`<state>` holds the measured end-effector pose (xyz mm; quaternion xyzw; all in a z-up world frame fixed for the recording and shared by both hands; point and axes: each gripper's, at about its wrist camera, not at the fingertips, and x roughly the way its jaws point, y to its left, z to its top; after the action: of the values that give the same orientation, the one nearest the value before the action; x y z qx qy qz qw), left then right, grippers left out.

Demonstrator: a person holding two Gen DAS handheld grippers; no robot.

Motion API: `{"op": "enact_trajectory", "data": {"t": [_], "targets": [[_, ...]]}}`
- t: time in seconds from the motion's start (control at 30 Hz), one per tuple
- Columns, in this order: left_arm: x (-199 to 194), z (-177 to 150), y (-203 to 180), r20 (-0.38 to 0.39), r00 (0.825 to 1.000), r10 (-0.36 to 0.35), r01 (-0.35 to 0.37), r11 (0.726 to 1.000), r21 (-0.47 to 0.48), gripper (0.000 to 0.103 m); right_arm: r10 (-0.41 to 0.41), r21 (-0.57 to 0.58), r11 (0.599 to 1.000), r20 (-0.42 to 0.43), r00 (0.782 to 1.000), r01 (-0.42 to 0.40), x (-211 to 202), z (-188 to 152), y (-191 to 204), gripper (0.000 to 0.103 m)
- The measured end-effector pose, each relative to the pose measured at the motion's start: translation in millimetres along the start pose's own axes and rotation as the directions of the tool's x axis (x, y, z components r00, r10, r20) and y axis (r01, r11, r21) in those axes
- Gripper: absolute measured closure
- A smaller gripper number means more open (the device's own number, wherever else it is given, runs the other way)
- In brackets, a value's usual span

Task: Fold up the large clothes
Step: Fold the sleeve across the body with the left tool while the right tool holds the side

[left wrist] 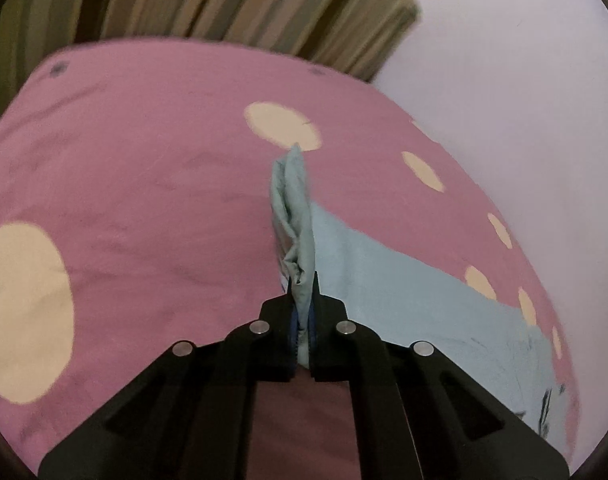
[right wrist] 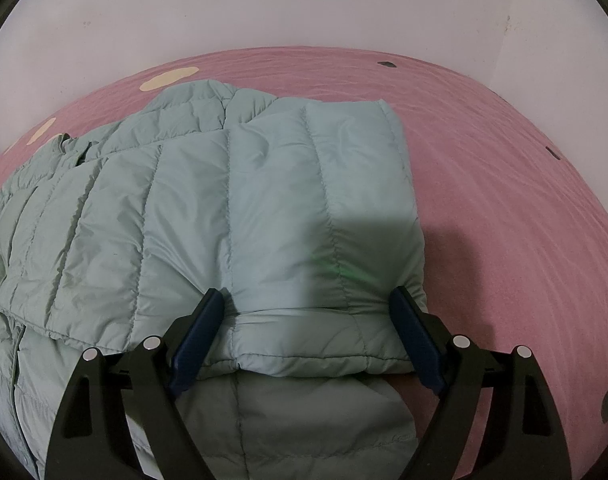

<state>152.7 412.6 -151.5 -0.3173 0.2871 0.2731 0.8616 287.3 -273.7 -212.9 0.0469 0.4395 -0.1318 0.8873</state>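
A pale blue-green quilted puffer jacket lies spread on a pink bed sheet. My right gripper is open, its blue-padded fingers straddling a folded edge of the jacket near its right end, touching the fabric. In the left wrist view my left gripper is shut on a bunched part of the jacket, which sticks up past the fingertips; the rest of the jacket trails down to the right onto the sheet.
The sheet has cream dots and small dark marks. A white wall runs along the far side of the bed. A striped brown-green curtain hangs behind the bed in the left wrist view.
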Motion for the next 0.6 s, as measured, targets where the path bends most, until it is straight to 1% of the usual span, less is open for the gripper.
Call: {"op": "enact_trajectory", "data": {"t": [0.03,0.07,0.1,0.13,0.17,0.23,0.33,0.37,0.47,0.6], "targets": [[-3.4,-0.6,-9.7,0.01,1.0,-0.009,0.008,1.0,0.028,0.1,0.001,0.001,1.0,0.0,1.0,-0.001,0.1,0.0,0.3,0.02],[-10.0,-2.4,-30.0,0.025,0.999,-0.027,0.024,0.997,0.08,0.1,0.0,0.001,1.0,0.0,1.0,0.0,-0.3,-0.6,0.3,0.019],[-13.0,-3.9,-40.0,0.03,0.999,-0.038,0.035,0.994,0.105,0.1,-0.001,0.001,1.0,0.0,1.0,0.001,-0.5,-0.8,0.8,0.019],[-18.5,-8.0,-62.6,0.032,0.997,-0.07,0.064,0.987,0.148,0.1,-0.001,0.001,1.0,0.0,1.0,0.001,-0.7,-1.1,0.9,0.02],[-21.1,-10.9,-73.8,0.029,0.996,-0.086,0.08,0.983,0.167,0.1,0.0,0.002,1.0,0.001,1.0,0.0,-0.6,-0.5,0.9,0.019],[-25.7,-21.3,-113.7,0.012,0.991,-0.136,0.13,0.963,0.235,0.1,0.004,0.003,1.0,0.001,1.0,-0.004,0.8,1.3,-0.7,0.019],[-29.4,-42.4,-162.2,-0.027,0.98,-0.196,0.194,0.932,0.305,0.1,0.01,0.006,1.0,0.001,1.0,-0.01,1.8,2.1,-3.5,0.019],[-30.0,-52.4,-182.7,-0.049,0.976,-0.213,0.217,0.917,0.334,0.1,0.011,0.008,1.0,0.001,1.0,-0.011,1.7,1.9,-3.3,0.019],[-31.7,-77.9,-221.3,-0.086,0.97,-0.229,0.244,0.882,0.403,0.1,0.017,0.013,1.0,0.002,1.0,-0.017,2.6,3.8,-4.4,0.019],[-33.0,-119.2,-273.3,-0.136,0.962,-0.239,0.275,0.823,0.497,0.1,0.019,0.019,1.0,0.004,1.0,-0.019,1.4,2.2,-4.7,0.019]]}}
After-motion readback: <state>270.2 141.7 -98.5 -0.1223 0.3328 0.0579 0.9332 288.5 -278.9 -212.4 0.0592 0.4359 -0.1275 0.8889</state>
